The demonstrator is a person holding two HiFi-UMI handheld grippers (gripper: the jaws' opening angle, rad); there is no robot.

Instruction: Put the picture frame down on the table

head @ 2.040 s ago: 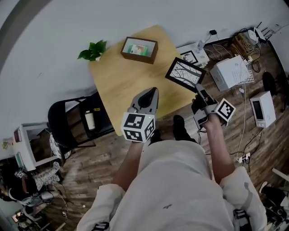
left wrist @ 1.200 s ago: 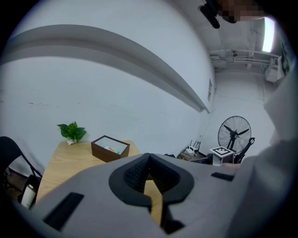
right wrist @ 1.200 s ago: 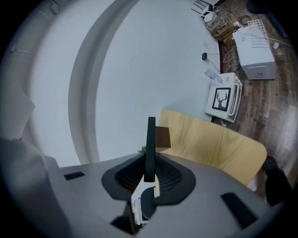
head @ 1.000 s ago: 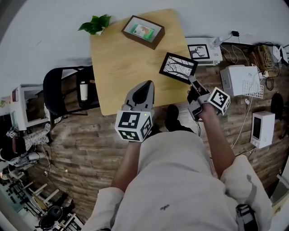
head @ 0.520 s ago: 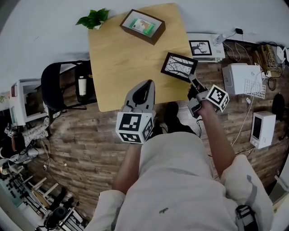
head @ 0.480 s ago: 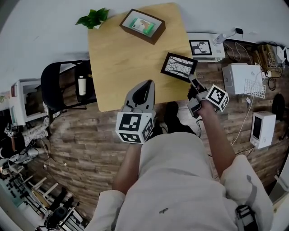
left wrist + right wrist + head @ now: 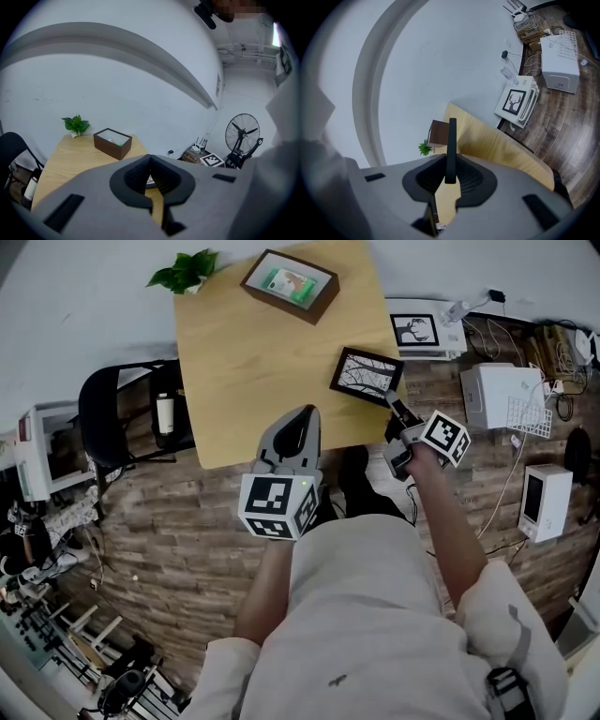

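Note:
The picture frame [image 7: 366, 374] is black with a branch print. It hangs tilted over the right edge of the wooden table [image 7: 253, 362]. My right gripper [image 7: 389, 401] is shut on its near corner. In the right gripper view the frame [image 7: 451, 140] shows edge-on as a dark bar standing up between the closed pads of the right gripper [image 7: 450, 161]. My left gripper [image 7: 305, 416] hovers over the table's near edge, jaws together and holding nothing. In its own view the left gripper [image 7: 150, 159] points at the tabletop [image 7: 70, 154].
A brown box [image 7: 289, 282] with a green picture and a small plant [image 7: 183, 270] stand at the table's far side. A black chair [image 7: 122, 413] is left of the table. On the floor at the right are a deer picture [image 7: 417, 329], white boxes [image 7: 497, 395] and cables.
The right gripper has carried the frame a little further in over the table's right edge. The left gripper has stayed where it was. The head camera has shifted slightly.

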